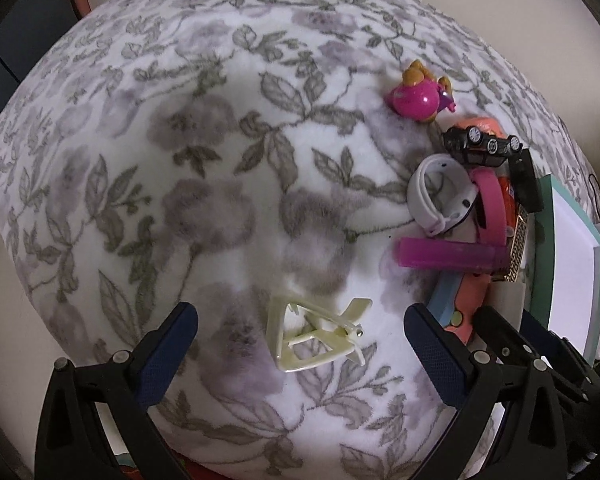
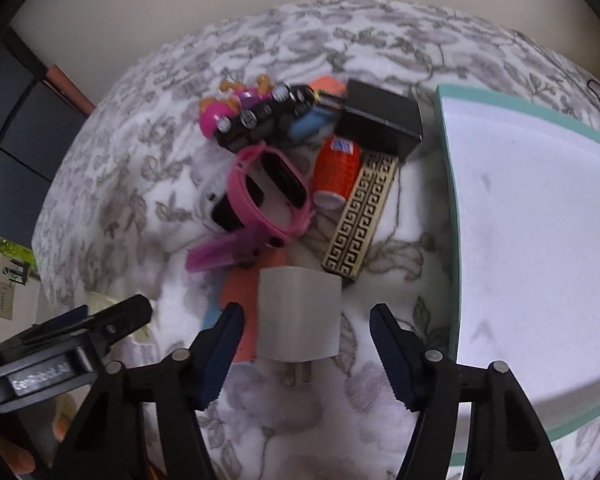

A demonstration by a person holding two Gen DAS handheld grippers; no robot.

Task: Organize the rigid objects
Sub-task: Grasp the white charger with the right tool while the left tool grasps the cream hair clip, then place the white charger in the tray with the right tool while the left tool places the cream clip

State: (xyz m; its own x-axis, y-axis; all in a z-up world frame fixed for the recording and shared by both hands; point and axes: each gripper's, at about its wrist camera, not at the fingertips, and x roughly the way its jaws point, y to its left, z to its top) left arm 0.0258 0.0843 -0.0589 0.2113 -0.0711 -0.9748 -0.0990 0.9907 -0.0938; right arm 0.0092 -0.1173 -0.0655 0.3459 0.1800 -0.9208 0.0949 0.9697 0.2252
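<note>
Raised grey lettering, seemingly "GenRobot.AI", on the left gripper (image 2: 76, 332) body, blurred blue label on orange ribbed canister (image 2: 336, 170) unreadable

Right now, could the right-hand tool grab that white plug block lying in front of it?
Probably yes. The white plug block lies between the right tool's open fingers with nothing on top; only an orange piece crowds one side.

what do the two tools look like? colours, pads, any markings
Both match: the left tool and right tool have black plastic fingers shaped like triangular frames, dark blue textured pads with a serrated edge, and silver rivets at the joints. In the right wrist view, the left tool's body carries a silver plate with blurred white lettering. No cables or sleeves visible.
</note>
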